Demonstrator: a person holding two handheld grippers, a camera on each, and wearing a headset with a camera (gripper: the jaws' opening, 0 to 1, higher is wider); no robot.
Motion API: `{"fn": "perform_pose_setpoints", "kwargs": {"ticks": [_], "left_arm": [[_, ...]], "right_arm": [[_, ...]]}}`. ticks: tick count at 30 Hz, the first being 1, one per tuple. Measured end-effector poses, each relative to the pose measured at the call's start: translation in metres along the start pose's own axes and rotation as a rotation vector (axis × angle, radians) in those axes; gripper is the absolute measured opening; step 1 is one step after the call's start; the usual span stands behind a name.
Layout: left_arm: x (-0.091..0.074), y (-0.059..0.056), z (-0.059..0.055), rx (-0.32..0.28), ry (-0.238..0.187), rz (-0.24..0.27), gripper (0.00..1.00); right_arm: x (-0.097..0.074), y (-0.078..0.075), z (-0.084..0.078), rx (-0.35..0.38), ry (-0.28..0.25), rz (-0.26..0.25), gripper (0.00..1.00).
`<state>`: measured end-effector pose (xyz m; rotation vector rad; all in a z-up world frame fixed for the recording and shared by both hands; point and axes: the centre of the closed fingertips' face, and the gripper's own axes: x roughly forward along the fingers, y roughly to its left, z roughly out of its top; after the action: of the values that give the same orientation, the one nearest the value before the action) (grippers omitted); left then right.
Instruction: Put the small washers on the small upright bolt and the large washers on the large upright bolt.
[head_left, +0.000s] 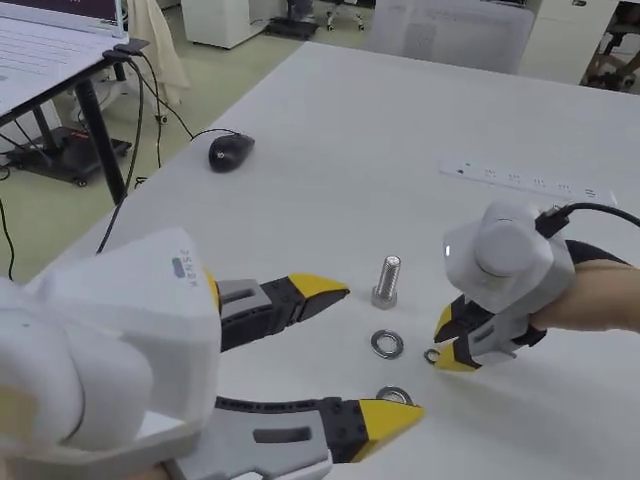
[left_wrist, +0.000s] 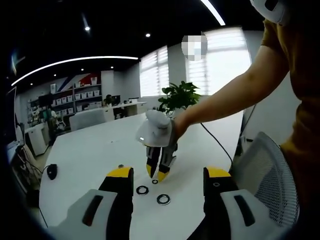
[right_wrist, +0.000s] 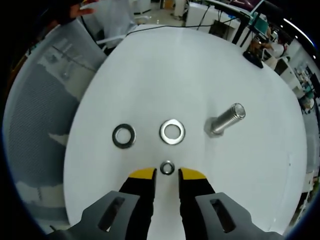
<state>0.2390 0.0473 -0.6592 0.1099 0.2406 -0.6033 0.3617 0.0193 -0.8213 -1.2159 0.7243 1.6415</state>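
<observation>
White table (head_left: 400, 130); left gripper (left_wrist: 170, 174) gapes wide — right gripper (right_wrist: 167, 175) fingers (right_wrist: 142, 176) barely apart by washer (right_wrist: 167, 167)

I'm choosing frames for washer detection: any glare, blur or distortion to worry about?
Head view: even light, faint shadows; the near left tool has a soft white body, and a large washer reads crisp. Left gripper view: windows blown out, ceiling dark, strong fisheye bend. Right gripper view: small washer and bolt sharp, table outline curved by the lens.
</observation>
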Motion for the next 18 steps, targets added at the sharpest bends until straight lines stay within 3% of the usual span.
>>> {"fn": "perform_pose_setpoints", "kwargs": {"ticks": [5, 6, 18], "left_arm": [[0.0053, 0.0027, 0.0010, 0.000, 0.000, -0.004, 0.55], [0.0055, 0.0032, 0.0016, 0.000, -0.003, -0.004, 0.55], [0.0074, 0.0072, 0.0000, -0.007, -0.002, 0.004, 0.55]], "right_arm": [[0.0070, 0.0025, -0.0035, 0.006, 0.010, 0.025, 0.20], [0.0059, 0.0044, -0.0003, 0.020, -0.011, 0.040, 0.19], [0.0043, 0.0020, -0.0019, -0.004, -0.008, 0.047, 0.17]]}}
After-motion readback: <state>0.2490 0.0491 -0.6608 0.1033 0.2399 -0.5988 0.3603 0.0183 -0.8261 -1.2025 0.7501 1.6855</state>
